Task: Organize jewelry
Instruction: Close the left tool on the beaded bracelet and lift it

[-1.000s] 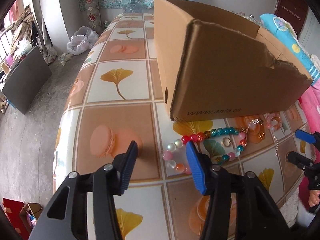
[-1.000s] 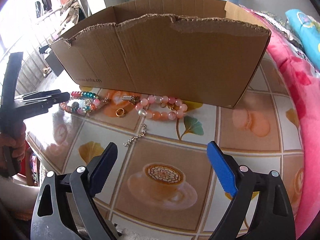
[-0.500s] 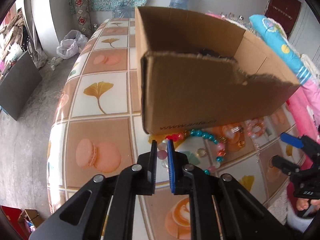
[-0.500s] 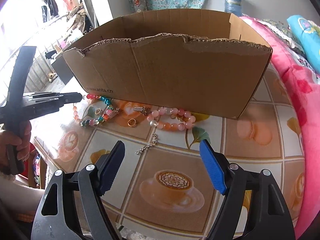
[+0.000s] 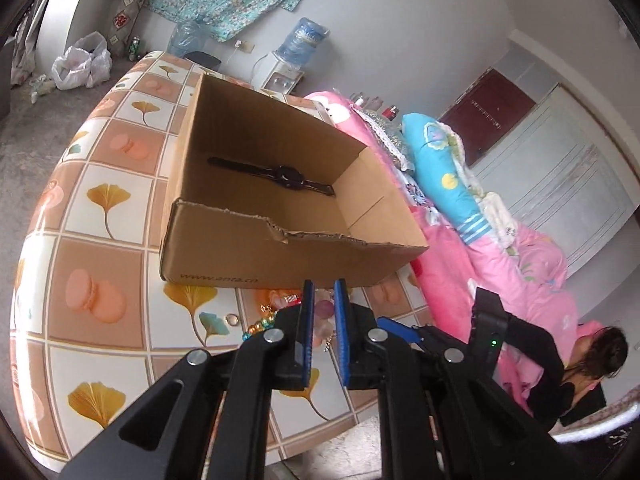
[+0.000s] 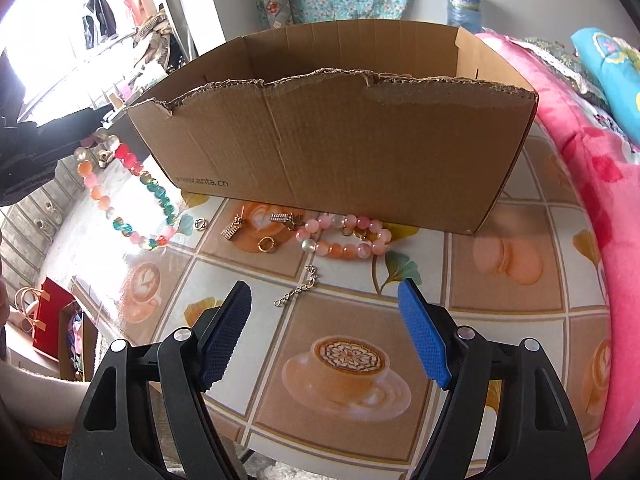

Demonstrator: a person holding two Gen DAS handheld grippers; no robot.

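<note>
My left gripper is shut on pale beads of the multicoloured bead bracelet, which hangs from it with its lower end near the table. It is raised in front of the open cardboard box, where a black watch lies on the floor. My right gripper stands open over the patterned table, nothing between its pads. A thin chain lies just beyond its tips. Farther on, by the box wall, lie a pink bead bracelet, a gold ring and small gold charms.
A pink quilt borders the table on the right. A person sits low at the right of the left wrist view. The table's near edge runs under both grippers. A red bag stands on the floor at the left.
My left gripper closed on the multicoloured bracelet and rose with it, lifting it off the table; its view now looks into the box. The right gripper's jaws narrowed slightly and it stayed put.
</note>
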